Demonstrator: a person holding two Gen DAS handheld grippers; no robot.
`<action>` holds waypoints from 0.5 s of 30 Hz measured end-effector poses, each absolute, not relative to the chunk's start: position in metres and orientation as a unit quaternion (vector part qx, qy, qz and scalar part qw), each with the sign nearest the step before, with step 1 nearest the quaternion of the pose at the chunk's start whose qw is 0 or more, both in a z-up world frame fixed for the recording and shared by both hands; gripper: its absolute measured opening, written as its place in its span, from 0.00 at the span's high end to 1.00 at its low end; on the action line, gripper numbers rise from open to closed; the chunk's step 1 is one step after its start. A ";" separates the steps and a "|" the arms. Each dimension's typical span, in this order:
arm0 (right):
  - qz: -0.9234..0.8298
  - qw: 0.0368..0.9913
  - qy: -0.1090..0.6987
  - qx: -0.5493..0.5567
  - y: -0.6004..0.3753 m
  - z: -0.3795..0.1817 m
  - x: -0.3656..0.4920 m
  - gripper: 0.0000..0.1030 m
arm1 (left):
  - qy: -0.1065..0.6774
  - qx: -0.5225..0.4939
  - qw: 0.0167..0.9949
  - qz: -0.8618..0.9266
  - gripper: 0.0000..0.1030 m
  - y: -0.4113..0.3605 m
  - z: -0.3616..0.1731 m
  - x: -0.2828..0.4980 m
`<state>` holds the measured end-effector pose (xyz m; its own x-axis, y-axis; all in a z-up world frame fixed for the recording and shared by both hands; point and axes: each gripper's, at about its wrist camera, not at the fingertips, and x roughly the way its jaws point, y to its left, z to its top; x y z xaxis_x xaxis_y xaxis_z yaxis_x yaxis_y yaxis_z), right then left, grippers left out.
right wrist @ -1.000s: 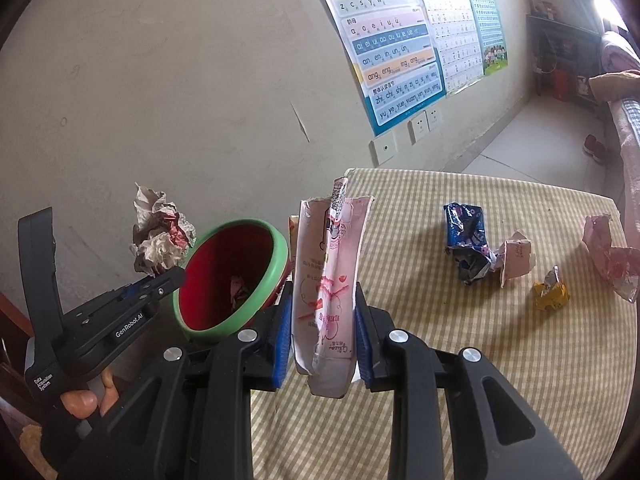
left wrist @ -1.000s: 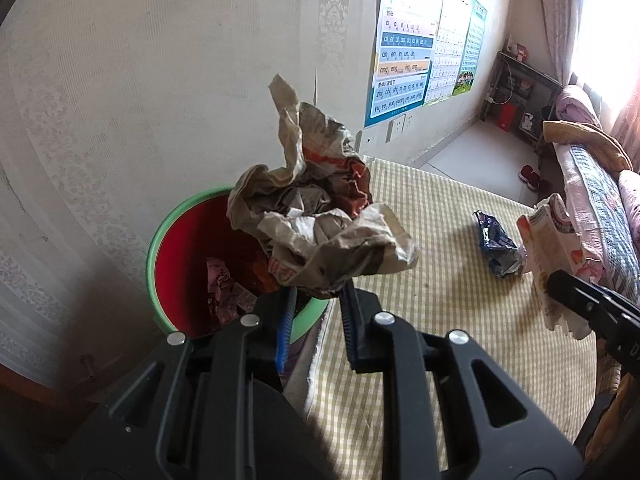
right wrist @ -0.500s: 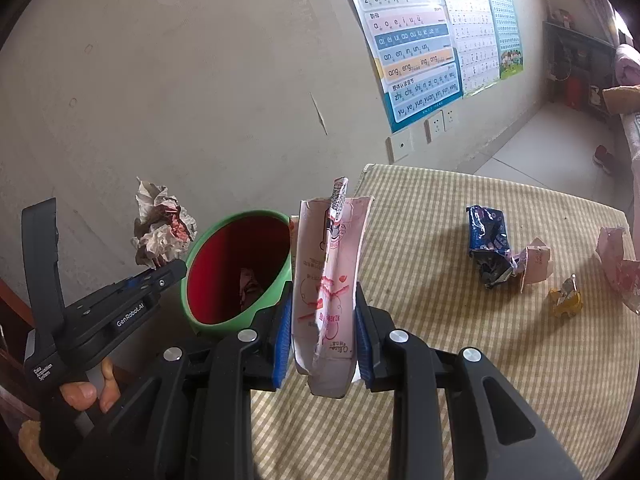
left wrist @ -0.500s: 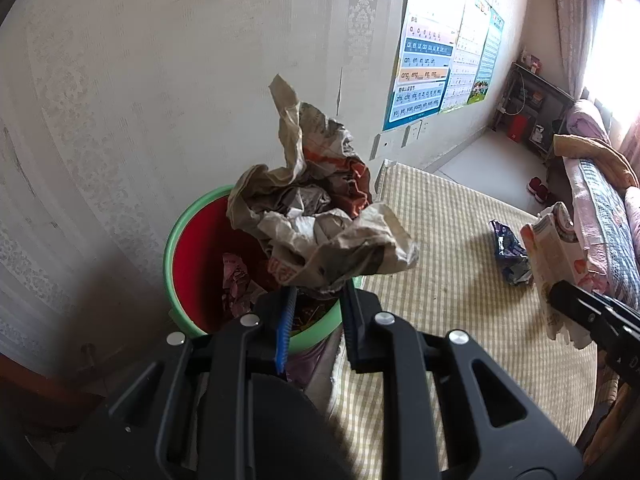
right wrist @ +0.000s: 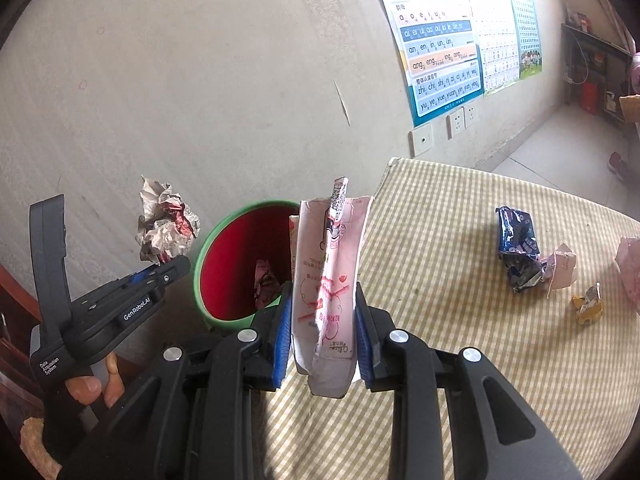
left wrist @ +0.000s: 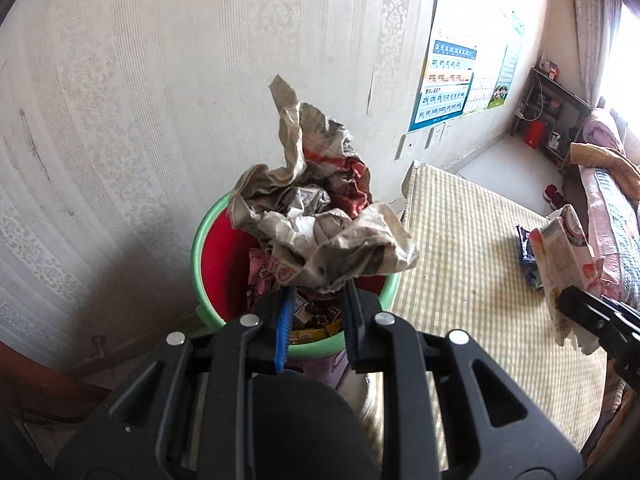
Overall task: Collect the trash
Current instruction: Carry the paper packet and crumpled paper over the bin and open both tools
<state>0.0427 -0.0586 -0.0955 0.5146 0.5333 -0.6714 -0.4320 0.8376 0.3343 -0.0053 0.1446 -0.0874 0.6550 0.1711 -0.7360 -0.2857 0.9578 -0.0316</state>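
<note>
Nearer now, bin (left wrist: 212, 248) under left claw's (left wrist: 316, 300) paper (left wrist: 320, 216).

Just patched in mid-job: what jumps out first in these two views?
The crumpled paper wad pinched in the left hand-held gripper, held above the green-rimmed red bin by the wall. Next, the flattened pink carton clamped upright in the right hand-held gripper at the table's edge beside the bin. On the checked tablecloth to the right, a blue wrapper and smaller scraps wait.
</note>
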 end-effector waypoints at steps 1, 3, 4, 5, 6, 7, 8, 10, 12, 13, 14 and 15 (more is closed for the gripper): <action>0.280 0.867 0.408 0.061 -0.056 -0.096 0.044 0.74 | 0.396 -0.073 0.906 0.128 0.80 0.146 -0.087 -0.005; 0.284 0.866 0.408 0.058 -0.052 -0.096 0.045 0.74 | 0.397 -0.073 0.905 0.134 0.80 0.150 -0.088 -0.006; 0.285 0.865 0.409 0.057 -0.049 -0.096 0.046 0.74 | 0.398 -0.073 0.904 0.137 0.80 0.152 -0.088 -0.006; 0.287 0.864 0.409 0.056 -0.046 -0.096 0.047 0.74 | 0.398 -0.072 0.904 0.140 0.80 0.154 -0.089 -0.006; 0.289 0.864 0.409 0.055 -0.044 -0.096 0.047 0.74 | 0.399 -0.072 0.903 0.143 0.80 0.157 -0.089 -0.006; 0.290 0.863 0.410 0.054 -0.041 -0.096 0.048 0.74 | 0.400 -0.072 0.902 0.145 0.80 0.159 -0.090 -0.006; 0.292 0.862 0.410 0.053 -0.038 -0.096 0.049 0.74 | 0.401 -0.072 0.901 0.148 0.80 0.162 -0.091 -0.006; 0.296 0.861 0.410 0.051 -0.032 -0.096 0.050 0.74 | 0.403 -0.073 0.899 0.152 0.80 0.166 -0.093 -0.006; 0.300 0.859 0.411 0.049 -0.026 -0.096 0.052 0.74 | 0.405 -0.075 0.898 0.155 0.80 0.170 -0.094 -0.006; 0.302 0.858 0.412 0.048 -0.023 -0.097 0.054 0.74 | 0.406 -0.075 0.897 0.156 0.80 0.172 -0.095 -0.006; 0.303 0.858 0.413 0.047 -0.021 -0.097 0.054 0.74 | 0.407 -0.076 0.897 0.157 0.80 0.174 -0.096 -0.006; 0.305 0.857 0.413 0.047 -0.019 -0.097 0.055 0.74 | 0.407 -0.077 0.896 0.157 0.80 0.176 -0.097 -0.005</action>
